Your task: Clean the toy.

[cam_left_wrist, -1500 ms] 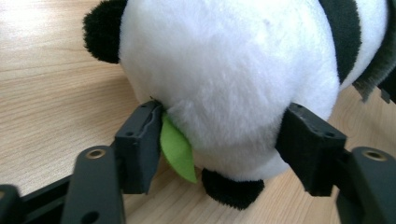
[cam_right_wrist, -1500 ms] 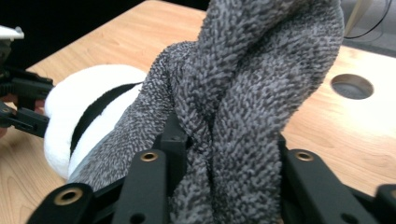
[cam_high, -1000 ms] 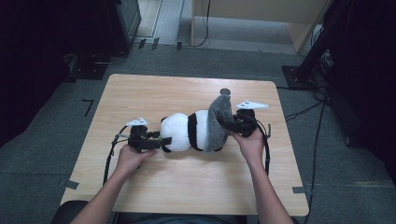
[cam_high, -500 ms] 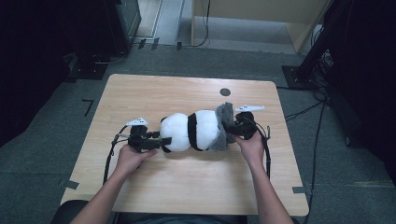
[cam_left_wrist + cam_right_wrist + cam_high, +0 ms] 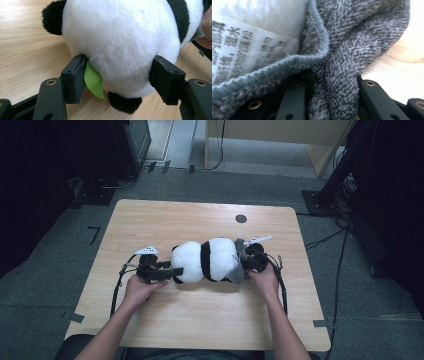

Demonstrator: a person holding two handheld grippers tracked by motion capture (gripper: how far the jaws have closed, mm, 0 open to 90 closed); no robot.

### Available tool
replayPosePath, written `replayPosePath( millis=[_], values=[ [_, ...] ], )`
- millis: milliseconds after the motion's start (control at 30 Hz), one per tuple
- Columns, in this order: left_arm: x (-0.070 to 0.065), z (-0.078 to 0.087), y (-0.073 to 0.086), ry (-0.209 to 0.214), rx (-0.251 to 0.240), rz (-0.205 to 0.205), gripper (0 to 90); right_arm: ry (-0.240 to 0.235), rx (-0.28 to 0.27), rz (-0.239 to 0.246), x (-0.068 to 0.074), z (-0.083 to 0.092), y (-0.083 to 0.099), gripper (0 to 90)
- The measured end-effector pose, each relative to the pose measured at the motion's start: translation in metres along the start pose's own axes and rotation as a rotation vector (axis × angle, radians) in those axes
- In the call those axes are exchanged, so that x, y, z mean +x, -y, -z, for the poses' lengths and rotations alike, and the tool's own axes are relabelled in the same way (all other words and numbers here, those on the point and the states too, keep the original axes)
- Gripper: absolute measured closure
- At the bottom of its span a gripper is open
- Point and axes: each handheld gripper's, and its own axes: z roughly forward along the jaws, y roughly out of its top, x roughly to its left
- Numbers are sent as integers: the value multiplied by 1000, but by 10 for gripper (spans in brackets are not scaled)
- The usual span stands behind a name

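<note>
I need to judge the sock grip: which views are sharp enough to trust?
High view: evenly lit but small, so the panda plush shows little detail. Left gripper view: sharp on fur and green leaf tag. Right gripper view: grey knit sock soft, printed label blurred, table overexposed.

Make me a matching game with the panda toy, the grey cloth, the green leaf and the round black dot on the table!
Things:
1. panda toy
2. grey cloth
3. green leaf
4. black dot

Places:
A. pinched in the right claw
B. far side of the table, alone
C. head squeezed by the left claw
D. tucked beside one left-claw pad

Pairs: 1-C, 2-A, 3-D, 4-B
</note>
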Motion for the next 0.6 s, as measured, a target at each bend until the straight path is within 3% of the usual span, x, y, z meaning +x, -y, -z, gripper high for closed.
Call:
replayPosePath(
  millis=[133,333,467,600],
  values=[
    [-2,1,-1,-6,-1,1,340,5,-51,-23,-5,16,-1,712],
    [-3,2,-2,-9,-6,4,341,4,-214,-36,-7,63,-5,721],
    [-3,2,-2,-7,-8,8,340,-20,-296,-6,4,90,-15,723],
    [-3,2,-3,-13,-7,3,331,-48,-342,53,25,106,-25,724]
  ],
)
